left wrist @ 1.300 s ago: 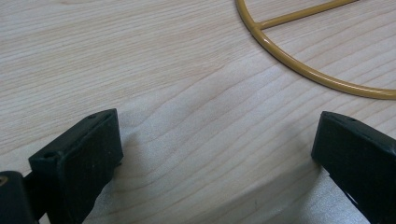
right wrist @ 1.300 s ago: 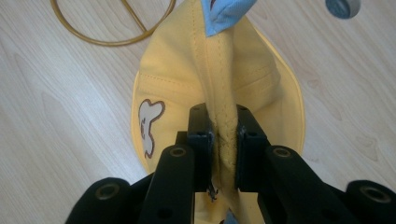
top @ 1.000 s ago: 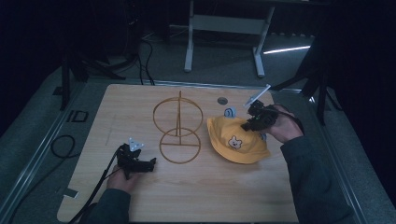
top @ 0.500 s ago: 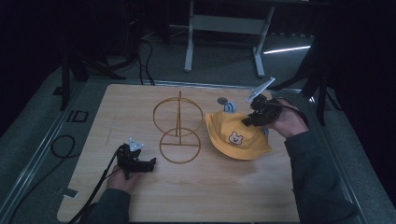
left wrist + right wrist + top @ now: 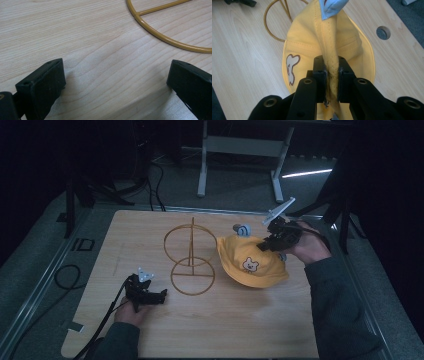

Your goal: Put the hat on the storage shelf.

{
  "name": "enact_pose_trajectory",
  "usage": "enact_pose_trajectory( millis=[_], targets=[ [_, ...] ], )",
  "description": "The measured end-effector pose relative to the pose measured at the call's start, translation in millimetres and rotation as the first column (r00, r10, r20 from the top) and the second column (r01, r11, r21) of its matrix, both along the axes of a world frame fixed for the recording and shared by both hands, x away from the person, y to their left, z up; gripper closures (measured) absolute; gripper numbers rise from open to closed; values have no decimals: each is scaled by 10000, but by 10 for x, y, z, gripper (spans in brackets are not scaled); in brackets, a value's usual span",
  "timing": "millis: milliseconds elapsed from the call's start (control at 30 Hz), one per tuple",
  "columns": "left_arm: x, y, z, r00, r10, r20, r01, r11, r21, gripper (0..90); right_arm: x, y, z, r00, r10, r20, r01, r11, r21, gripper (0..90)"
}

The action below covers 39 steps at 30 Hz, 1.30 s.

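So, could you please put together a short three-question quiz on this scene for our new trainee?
1. True or false: the right gripper is shut on a fold of the yellow hat.
2. Which gripper rests open on the table: (a) the left gripper or (b) the right one?
3. Fill in: the wire stand is on the hat's ____ in the high view.

Key: 1 true; 2 a; 3 left.

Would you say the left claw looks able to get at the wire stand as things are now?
Probably yes: the left claw is open, rests on the table just beside the wire stand, and bare wood lies between them.
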<state>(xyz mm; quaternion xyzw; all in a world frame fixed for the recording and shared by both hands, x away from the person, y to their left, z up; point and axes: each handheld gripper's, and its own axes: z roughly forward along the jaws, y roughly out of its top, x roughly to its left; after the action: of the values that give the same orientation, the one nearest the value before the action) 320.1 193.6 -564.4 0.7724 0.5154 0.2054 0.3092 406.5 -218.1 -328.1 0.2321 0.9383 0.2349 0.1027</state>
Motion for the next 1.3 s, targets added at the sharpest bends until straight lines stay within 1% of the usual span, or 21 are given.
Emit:
enact_pose_trajectory(
  millis=[167, 333, 500, 700, 800, 900, 967, 1300],
  targets=[
    [0, -1, -1, 10000, 8, 6, -8, 10000, -14, 19, 4, -7, 44, 9998, -120, 159, 118, 9999, 117, 805],
    [0, -1, -1, 10000, 10, 6, -10, 10000, -12, 19, -10, -26, 122, 9989, -256, 385, 242, 9990, 370, 807],
    [0, -3, -2, 10000, 31, 24, -31, 10000, -34, 19, -12, -42, 179, 9985, -260, 478, 236, 9985, 495, 807],
    [0, -2, -1, 10000, 16, 11, -16, 10000, -24, 19, -9, -46, 235, 9986, -250, 476, 230, 9988, 439, 807],
    [0, 0, 0, 10000, -2, 3, 2, 10000, -5, 19, -3, -57, 294, 9982, -294, 526, 266, 9982, 543, 807],
    [0, 0, 0, 10000, -6, -1, 6, 10000, -3, 19, 0, -57, 321, 9982, -278, 522, 251, 9984, 513, 807],
    [0, 0, 0, 10000, -4, 0, 4, 10000, 2, 19, 2, -58, 365, 9979, -277, 578, 250, 9986, 465, 807],
    [0, 2, 1, 10000, -19, -10, 19, 10000, 19, 19, 2, -57, 496, 9975, -226, 668, 190, 9984, 541, 808]
  ],
)
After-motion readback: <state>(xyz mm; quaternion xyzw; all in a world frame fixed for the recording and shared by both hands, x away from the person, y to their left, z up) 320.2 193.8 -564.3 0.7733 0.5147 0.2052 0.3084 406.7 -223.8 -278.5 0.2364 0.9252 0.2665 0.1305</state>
